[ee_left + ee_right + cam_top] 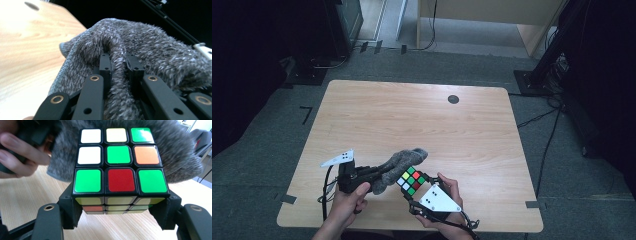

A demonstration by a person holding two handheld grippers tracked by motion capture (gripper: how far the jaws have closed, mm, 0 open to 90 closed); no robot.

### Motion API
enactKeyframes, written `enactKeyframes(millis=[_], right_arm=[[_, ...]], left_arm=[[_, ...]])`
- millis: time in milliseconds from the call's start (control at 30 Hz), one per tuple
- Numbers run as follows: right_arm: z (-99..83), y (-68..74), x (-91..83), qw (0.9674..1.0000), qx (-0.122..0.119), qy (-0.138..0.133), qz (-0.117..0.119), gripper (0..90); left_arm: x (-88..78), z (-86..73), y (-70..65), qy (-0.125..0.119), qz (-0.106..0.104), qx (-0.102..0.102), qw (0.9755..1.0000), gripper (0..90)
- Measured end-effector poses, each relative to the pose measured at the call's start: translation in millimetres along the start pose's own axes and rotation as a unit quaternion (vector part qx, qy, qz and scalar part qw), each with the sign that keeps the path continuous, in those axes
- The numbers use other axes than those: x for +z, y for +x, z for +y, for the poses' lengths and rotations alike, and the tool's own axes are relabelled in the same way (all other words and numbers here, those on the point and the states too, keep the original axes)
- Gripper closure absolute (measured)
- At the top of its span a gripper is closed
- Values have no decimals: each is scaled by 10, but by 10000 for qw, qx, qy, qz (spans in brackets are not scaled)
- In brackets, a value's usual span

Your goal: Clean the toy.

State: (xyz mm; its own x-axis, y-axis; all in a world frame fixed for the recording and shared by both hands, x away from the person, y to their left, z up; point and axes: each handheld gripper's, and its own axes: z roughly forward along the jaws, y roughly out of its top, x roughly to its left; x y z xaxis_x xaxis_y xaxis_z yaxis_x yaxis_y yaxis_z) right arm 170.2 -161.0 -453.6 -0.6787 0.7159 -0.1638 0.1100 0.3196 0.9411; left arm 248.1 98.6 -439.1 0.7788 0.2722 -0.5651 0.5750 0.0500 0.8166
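Near the desk's (362, 107) front edge: left gripper (119, 67) clenched on a fold of grey fuzzy cloth (150, 50); right gripper (117, 203) grasping Rubik's cube (117, 161), cloth touching it behind.

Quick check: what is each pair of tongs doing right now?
Left tongs: shut on the grey fuzzy cloth.
Right tongs: shut on the puzzle cube.

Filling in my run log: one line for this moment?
left gripper: shut on grey cloth | right gripper: shut on puzzle cube | cloth against cube, above table
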Motion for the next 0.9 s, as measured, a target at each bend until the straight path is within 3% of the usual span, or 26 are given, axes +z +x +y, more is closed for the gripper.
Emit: enactKeyframes(millis=[33, 67, 200, 267, 333, 433, 500, 533, 667, 733, 800, 867, 900], right_arm=[[-9, 1, 9, 10000, -10, 45, -26, 347], [-17, 0, 16, 10000, -17, 68, -41, 347], [6, -6, -10, 10000, -5, 15, -79, 347], [34, -22, -41, 9999, 40, -69, -61, 347], [43, -35, -54, 9999, 57, -106, -81, 346], [37, -80, -66, 9997, 144, -123, -181, 347], [33, -121, -75, 9994, 190, -101, -282, 347], [36, -136, -86, 9992, 238, -122, -301, 347], [90, -180, -173, 9980, 417, -366, -298, 347], [120, -208, -216, 9972, 486, -494, -281, 347], [137, -227, -243, 9962, 606, -540, -306, 347], [137, -235, -235, 9959, 647, -556, -287, 347], [139, -217, -228, 9960, 655, -528, -311, 347]], left_arm=[[1, 17, -42, -19, -35, 105, 9999, 787], [3, 27, -70, -13, 62, 203, 9998, 787], [16, -30, 4, 171, 587, 311, 9976, 792], [3, -57, 17, 130, 606, 374, 9974, 796], [1, -47, -55, 66, 613, 699, 9956, 801], [-19, -15, -147, -22, 347, 1075, 9936, 803], [-18, -14, -142, 9, 305, 1084, 9936, 802], [-11, -22, -126, 92, 405, 1098, 9931, 802], [16, -77, -84, 380, 897, 1343, 9861, 803], [38, -96, -85, 497, 1035, 1476, 9824, 804], [72, -121, -91, 576, 988, 1524, 9817, 804], [131, -165, -118, 666, 709, 1619, 9820, 805], [179, -193, -142, 785, 561, 1730, 9802, 804]])
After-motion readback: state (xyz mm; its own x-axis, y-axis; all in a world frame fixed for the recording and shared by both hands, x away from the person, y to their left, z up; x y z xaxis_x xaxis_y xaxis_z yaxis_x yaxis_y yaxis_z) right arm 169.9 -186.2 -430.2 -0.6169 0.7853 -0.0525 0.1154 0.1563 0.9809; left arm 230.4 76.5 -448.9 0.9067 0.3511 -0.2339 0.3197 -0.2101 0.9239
